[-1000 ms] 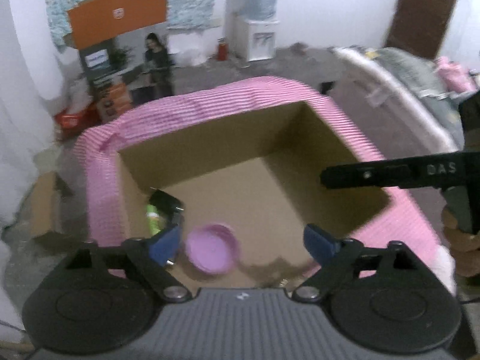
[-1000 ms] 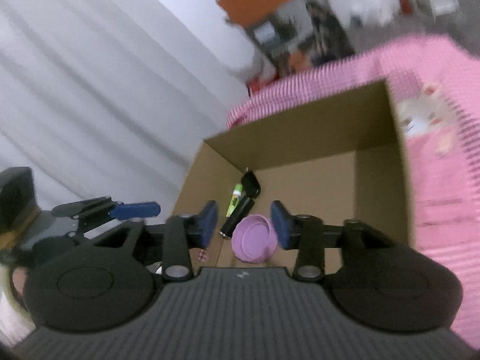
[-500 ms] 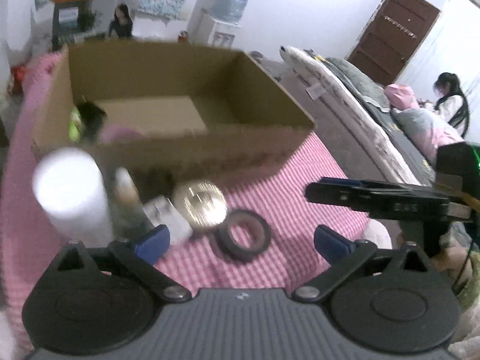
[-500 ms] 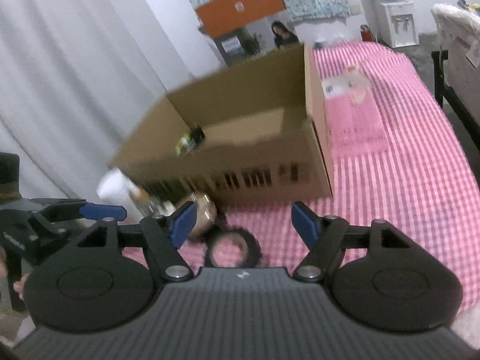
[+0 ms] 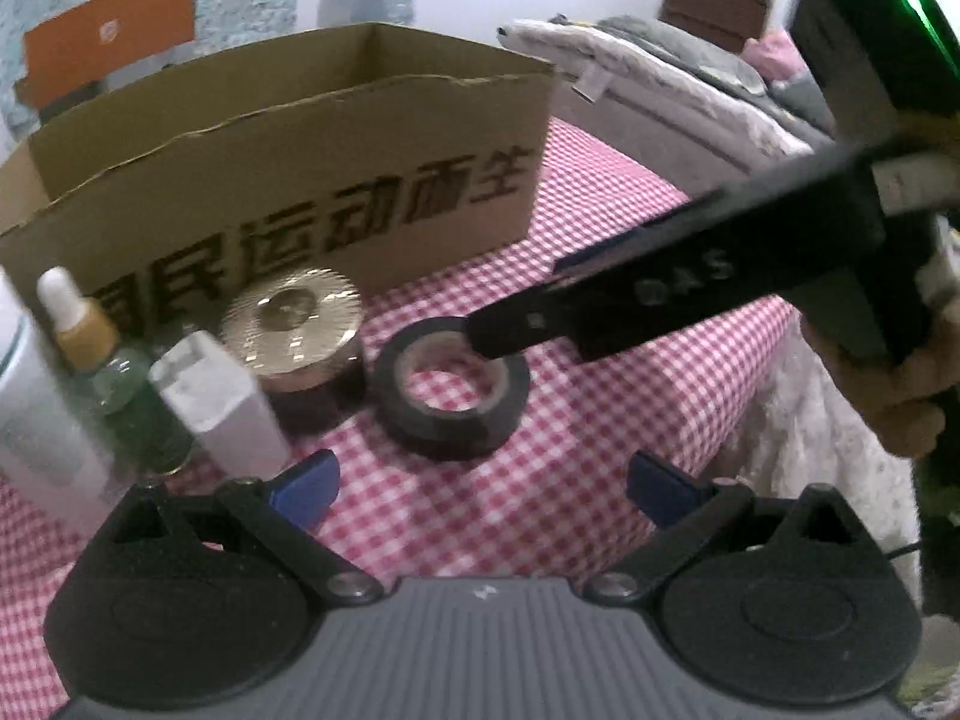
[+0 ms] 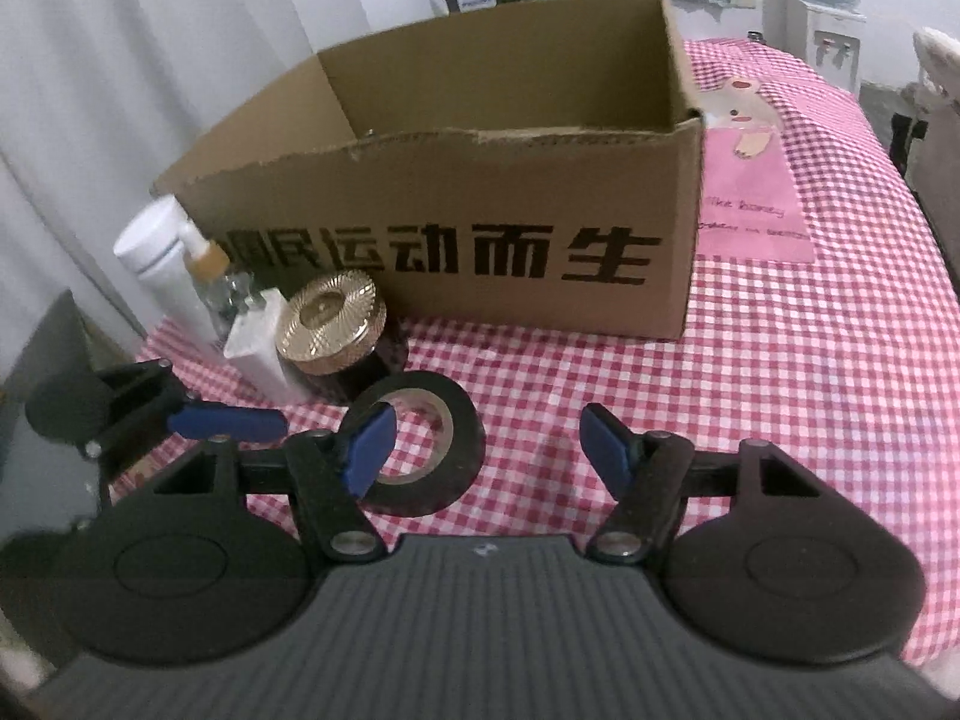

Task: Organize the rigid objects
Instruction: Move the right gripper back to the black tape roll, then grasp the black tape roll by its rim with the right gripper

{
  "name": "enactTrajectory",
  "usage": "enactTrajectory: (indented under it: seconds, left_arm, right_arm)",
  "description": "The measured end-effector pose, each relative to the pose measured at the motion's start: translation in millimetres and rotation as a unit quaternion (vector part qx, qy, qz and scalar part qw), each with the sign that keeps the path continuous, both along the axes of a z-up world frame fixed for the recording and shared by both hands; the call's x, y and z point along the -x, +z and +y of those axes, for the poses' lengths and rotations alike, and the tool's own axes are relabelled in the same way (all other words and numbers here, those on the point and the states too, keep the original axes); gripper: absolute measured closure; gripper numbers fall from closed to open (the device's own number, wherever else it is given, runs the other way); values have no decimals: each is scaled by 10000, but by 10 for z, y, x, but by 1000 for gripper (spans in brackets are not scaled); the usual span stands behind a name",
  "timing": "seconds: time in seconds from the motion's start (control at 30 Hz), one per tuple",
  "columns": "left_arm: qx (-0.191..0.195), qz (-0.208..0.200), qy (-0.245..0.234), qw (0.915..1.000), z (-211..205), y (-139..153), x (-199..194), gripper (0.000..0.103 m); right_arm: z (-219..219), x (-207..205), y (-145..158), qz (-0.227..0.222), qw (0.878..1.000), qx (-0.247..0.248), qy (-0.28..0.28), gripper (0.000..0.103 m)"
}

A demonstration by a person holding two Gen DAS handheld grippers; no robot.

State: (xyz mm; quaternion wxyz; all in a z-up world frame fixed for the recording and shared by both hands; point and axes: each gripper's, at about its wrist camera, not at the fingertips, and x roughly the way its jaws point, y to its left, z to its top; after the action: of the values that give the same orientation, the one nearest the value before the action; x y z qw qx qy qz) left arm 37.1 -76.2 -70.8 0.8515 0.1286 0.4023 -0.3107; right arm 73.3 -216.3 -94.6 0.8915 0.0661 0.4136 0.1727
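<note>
A black tape roll [image 5: 453, 396] lies flat on the pink checked cloth in front of an open cardboard box [image 5: 312, 192]. In the right wrist view the tape roll [image 6: 444, 444] sits by my right gripper's left finger; the right gripper [image 6: 489, 450] is open, low over the cloth. My left gripper [image 5: 480, 486] is open and empty, just short of the roll. A gold-lidded jar [image 5: 294, 330], a white block [image 5: 222, 402], a dropper bottle [image 5: 102, 360] and a white bottle [image 6: 162, 264] stand left of the roll.
The box [image 6: 456, 204] stands close behind the items, its inside mostly hidden. A pink card [image 6: 750, 192] lies on the cloth right of the box. A white curtain [image 6: 120, 90] hangs at the left. The table edge drops off at the right [image 5: 798, 420].
Both grippers have pulled back out of the box and come down low in front of it. The purple lid stayed in the box. The right gripper has opened wider beside the tape roll.
</note>
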Motion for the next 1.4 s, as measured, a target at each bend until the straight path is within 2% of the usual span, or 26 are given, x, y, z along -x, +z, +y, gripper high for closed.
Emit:
enactTrajectory:
  seconds: [0.13, 0.3, 0.5, 0.67, 0.87, 1.1, 1.4]
  left_arm:
    - [-216, -334, 18, 9992, -118, -90, 14, 1]
    - [-235, -498, -8, 9985, -165, -146, 18, 6]
    - [-149, -547, 69, 9984, -157, -107, -26, 23]
    - [-155, -538, 136, 9983, -171, -77, -47, 32]
    - [-113, -451, 86, 9989, -111, -49, 73, 36]
    - [-164, -418, 54, 9990, -112, -64, 195, 36]
    - [-158, -410, 69, 9990, -132, -85, 133, 32]
  right_arm:
    - [75, -45, -40, 75, 9998, 141, 125, 47]
    - [142, -83, -84, 174, 9993, 213, 244, 61]
    - [197, -104, -112, 227, 9989, 231, 333, 83]
    - [213, -48, -101, 274, 9989, 218, 314, 83]
    - [195, 77, -106, 395, 9987, 117, 285, 83]
    - [218, 249, -114, 503, 9982, 60, 334, 82]
    - [236, 220, -109, 517, 9981, 104, 314, 83]
